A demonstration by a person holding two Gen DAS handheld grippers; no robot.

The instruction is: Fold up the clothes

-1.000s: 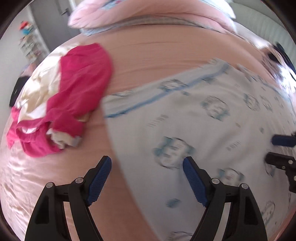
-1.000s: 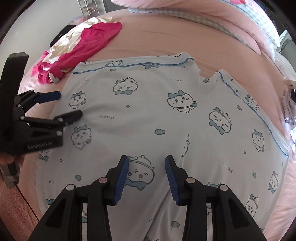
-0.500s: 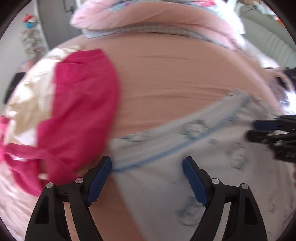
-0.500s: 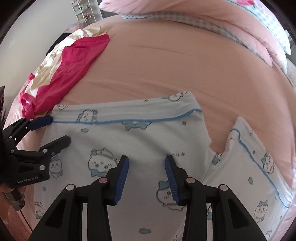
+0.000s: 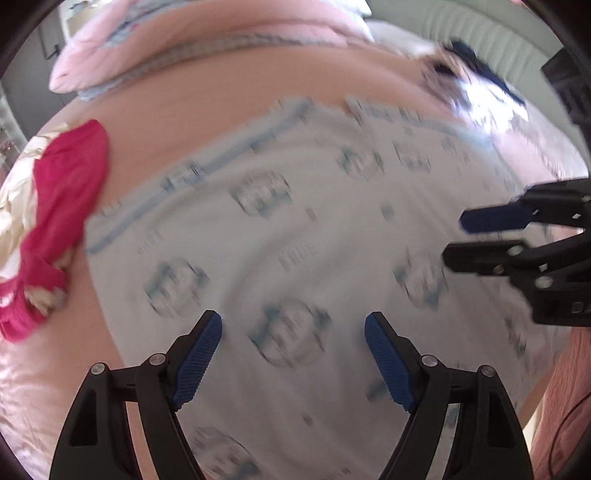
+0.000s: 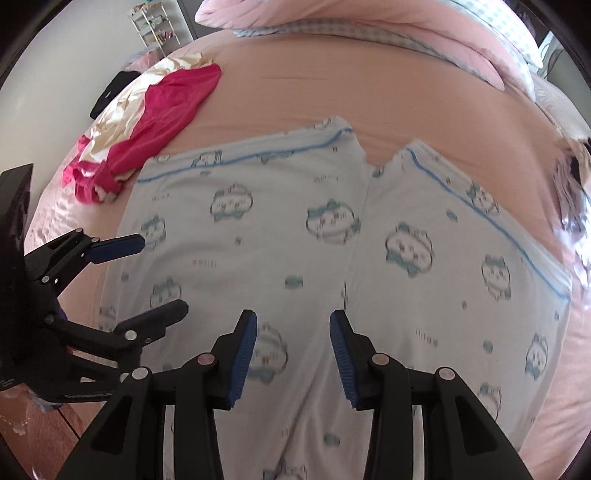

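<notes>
A white garment [image 6: 295,258] printed with cartoon cats and edged in blue lies spread flat on the pink bed sheet [image 6: 295,92], its blue-trimmed edge at the far side. My left gripper [image 5: 293,325] hovers over the garment's near part, jaws wide open and empty; the right wrist view shows it at the garment's left edge [image 6: 160,273]. My right gripper [image 6: 293,321] hangs above the garment's middle seam, jaws partly apart with nothing between the pads. It also enters the left wrist view from the right [image 5: 458,236]. This view is blurred.
A crumpled red garment [image 6: 166,122] lies on a cream cloth [image 6: 122,110] at the bed's far left. Pink pillows and a checked cover [image 6: 369,22] line the head. Dark and white clothes [image 5: 476,85] lie at the far right. A wooden floor [image 6: 40,428] shows lower left.
Half a second ago both grippers were up at the garment's blue-trimmed far edge; now both are back over its middle. Neither pair of jaws has changed its width.
</notes>
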